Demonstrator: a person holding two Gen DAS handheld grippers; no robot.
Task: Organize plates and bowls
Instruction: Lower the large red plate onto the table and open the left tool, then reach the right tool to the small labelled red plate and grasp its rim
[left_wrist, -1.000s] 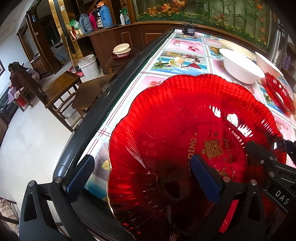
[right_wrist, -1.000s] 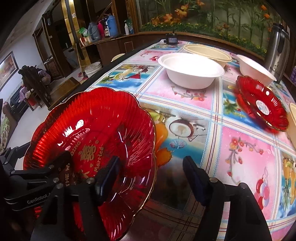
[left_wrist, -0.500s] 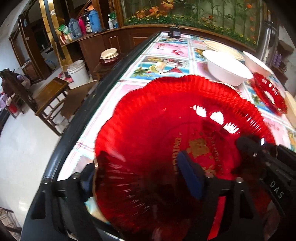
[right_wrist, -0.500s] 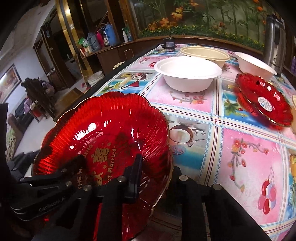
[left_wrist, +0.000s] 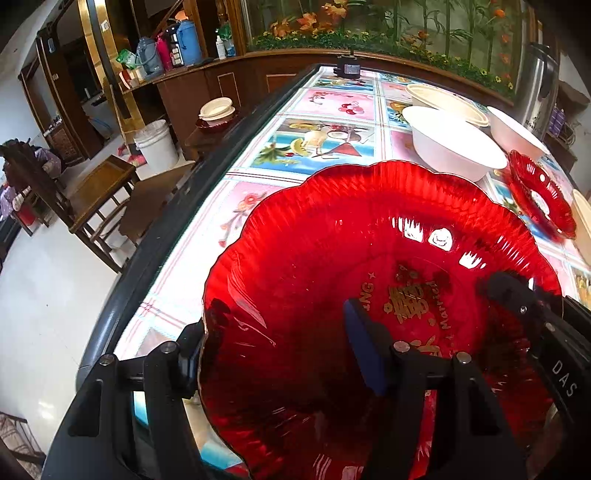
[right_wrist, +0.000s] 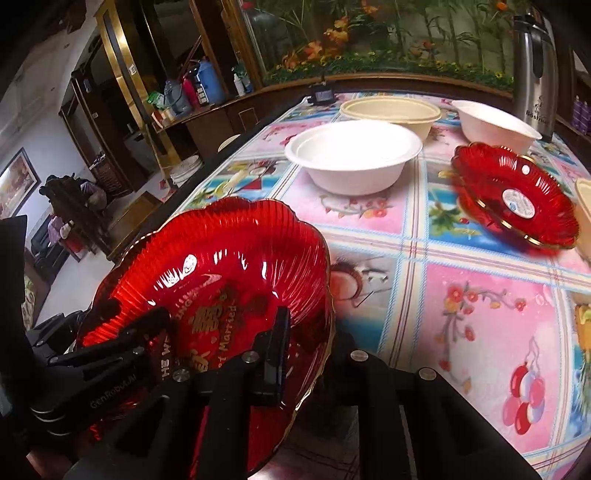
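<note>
A large scalloped red plate (left_wrist: 332, 258) with gold lettering is tilted above the near edge of the table; it also shows in the right wrist view (right_wrist: 221, 266). My left gripper (left_wrist: 273, 354) has one finger inside the plate and one outside its left rim, with a wide gap between them. My right gripper (right_wrist: 310, 354) is shut on the plate's right rim, one finger inside and one behind. A smaller red plate (right_wrist: 513, 199) lies at the right. A white bowl (right_wrist: 351, 155), a cream bowl (right_wrist: 391, 110) and another white bowl (right_wrist: 491, 122) stand further back.
The table (right_wrist: 461, 314) has a colourful patterned cloth and a dark rim (left_wrist: 147, 258) on the left. A steel thermos (right_wrist: 535, 62) stands at the back right. Wooden chairs (left_wrist: 99, 199) and a white bucket (left_wrist: 155, 144) are on the floor to the left.
My right gripper closed onto the plate's right rim. My left gripper's fingers moved in around the left rim. The plate rose and tilted.
</note>
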